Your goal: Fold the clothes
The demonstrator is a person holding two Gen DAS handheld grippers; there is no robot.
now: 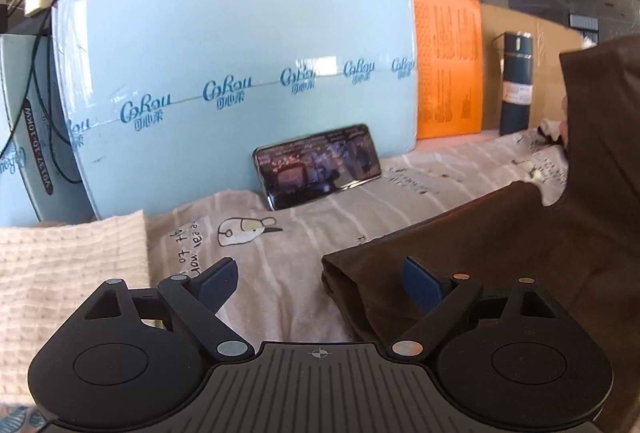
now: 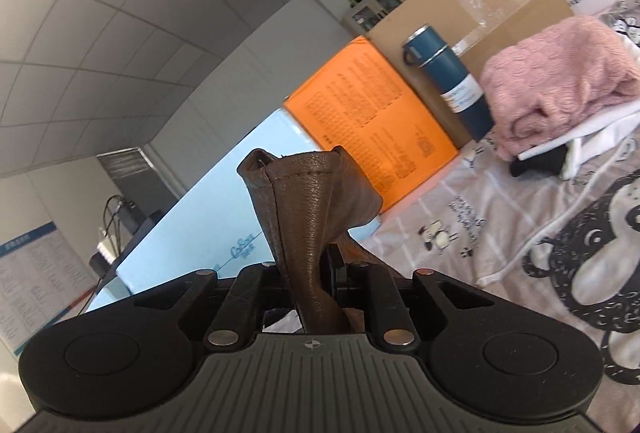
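Note:
A brown garment [image 1: 500,253] lies on the printed bed sheet [image 1: 288,233] at the right of the left wrist view, with one part lifted up at the far right. My left gripper [image 1: 320,283] is open and empty, low over the sheet, its right finger over the garment's near corner. My right gripper [image 2: 320,265] is shut on a hemmed edge of the brown garment [image 2: 308,201] and holds it raised and tilted above the bed.
A phone [image 1: 318,165] leans against a light blue package [image 1: 240,73]. An orange sheet [image 1: 446,65], a dark blue flask [image 1: 516,85] and a cardboard box [image 2: 472,1] stand along the back. A cream knit cloth [image 1: 68,273] lies left. A pink towel [image 2: 560,73] lies right.

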